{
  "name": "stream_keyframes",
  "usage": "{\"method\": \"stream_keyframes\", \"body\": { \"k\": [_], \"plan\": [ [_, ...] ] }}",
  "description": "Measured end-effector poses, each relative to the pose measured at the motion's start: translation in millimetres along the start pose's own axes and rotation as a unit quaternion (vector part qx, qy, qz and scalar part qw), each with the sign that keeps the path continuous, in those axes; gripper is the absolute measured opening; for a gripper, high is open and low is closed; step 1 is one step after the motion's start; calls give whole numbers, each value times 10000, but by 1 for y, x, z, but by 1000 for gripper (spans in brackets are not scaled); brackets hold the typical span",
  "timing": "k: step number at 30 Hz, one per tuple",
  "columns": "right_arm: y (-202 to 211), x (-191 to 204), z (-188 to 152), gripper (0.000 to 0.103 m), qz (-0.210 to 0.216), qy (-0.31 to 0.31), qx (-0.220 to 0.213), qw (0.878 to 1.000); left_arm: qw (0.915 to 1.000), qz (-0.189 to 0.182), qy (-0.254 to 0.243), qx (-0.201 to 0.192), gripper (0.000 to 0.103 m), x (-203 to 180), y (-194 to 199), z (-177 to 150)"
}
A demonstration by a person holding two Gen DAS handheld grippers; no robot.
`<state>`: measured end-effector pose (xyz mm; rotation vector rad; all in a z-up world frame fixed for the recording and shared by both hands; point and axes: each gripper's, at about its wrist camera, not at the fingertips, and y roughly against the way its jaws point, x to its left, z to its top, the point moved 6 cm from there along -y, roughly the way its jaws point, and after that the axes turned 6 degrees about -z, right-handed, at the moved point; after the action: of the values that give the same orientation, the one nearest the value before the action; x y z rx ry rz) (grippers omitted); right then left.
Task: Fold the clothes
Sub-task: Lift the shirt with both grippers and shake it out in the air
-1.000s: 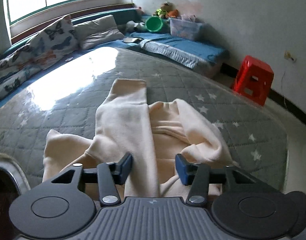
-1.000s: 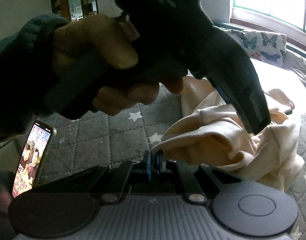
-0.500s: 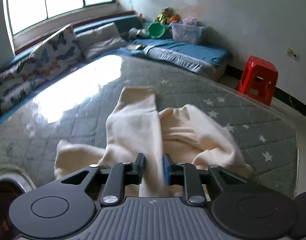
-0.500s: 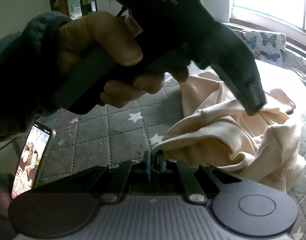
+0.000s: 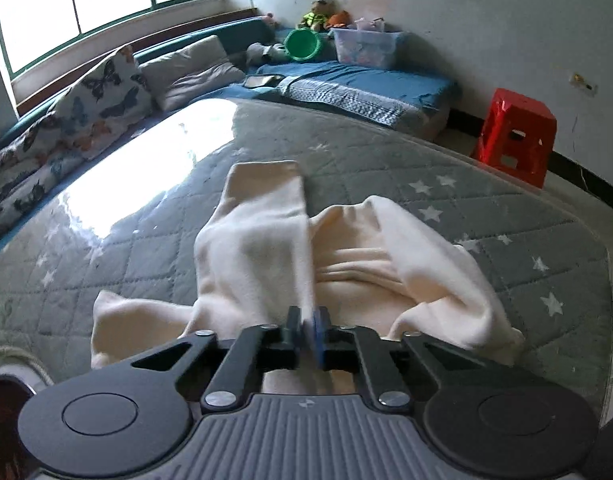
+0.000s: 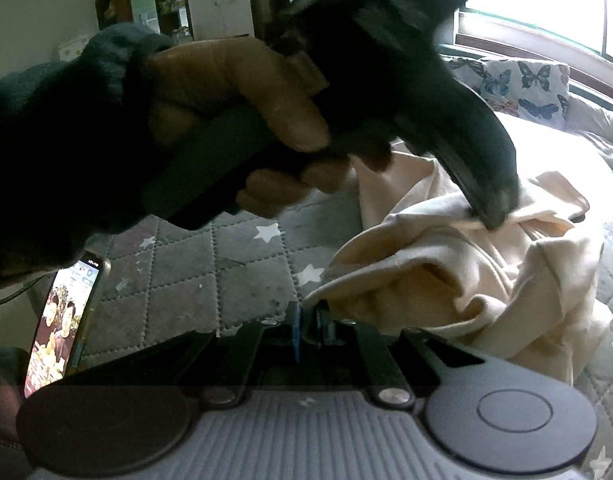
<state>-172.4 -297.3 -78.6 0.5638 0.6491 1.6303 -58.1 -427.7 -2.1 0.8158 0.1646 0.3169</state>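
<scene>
On the quilted mattress (image 5: 446,184), I am pinching the cream sweatshirt (image 5: 266,248) with both grippers.
Its sleeve is running straight ahead from my left gripper (image 5: 309,328); my right gripper (image 6: 309,326) is clamping the hem edge.

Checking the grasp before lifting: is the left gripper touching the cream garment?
Touching: the left wrist view shows the left gripper shut on a fold of the cream garment.

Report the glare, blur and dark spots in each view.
Left wrist view: window light blows out a patch of the quilted mat; the cream garment is soft where it meets the left gripper; fisheye bends the edges. Right wrist view: the backlit hand is dark and blurred; the window is overexposed; the phone screen stays readable.
</scene>
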Motion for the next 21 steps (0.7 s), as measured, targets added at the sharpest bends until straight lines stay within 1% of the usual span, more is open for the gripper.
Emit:
{"method": "stream_keyframes", "body": {
  "k": [3, 5, 6, 10, 12, 15, 16, 19, 21],
  "plan": [
    [4, 1, 2, 12, -73, -60, -75, 9999, 9995, 42, 151, -291, 2, 12, 25, 1],
    [8, -2, 4, 15, -135, -152, -117, 9997, 9986, 149, 269, -427, 2, 24, 41, 1],
    [11, -4, 5, 19, -166, -207, -148, 9995, 9980, 203, 343, -499, 2, 31, 51, -1],
    [34, -24, 16, 20, -250, -549, -348, 9976, 9946, 408, 648, -702, 2, 61, 87, -13],
    [51, -43, 24, 20, -372, -732, -485, 9954, 9929, 489, 805, -732, 2, 74, 102, -24],
    [79, -82, 36, 22, -807, -953, -679, 9898, 9911, 518, 1004, -703, 2, 88, 115, -41],
    [79, -90, 38, 23, -948, -1071, -687, 9873, 9909, 510, 1044, -674, 2, 91, 116, -45],
    [76, -115, 40, 23, -1110, -1467, -549, 9814, 9905, 417, 1178, -573, 2, 94, 116, -58],
    [71, -125, 39, 23, -1178, -1621, -432, 9788, 9903, 342, 1231, -541, 3, 93, 116, -62]
  ]
}}
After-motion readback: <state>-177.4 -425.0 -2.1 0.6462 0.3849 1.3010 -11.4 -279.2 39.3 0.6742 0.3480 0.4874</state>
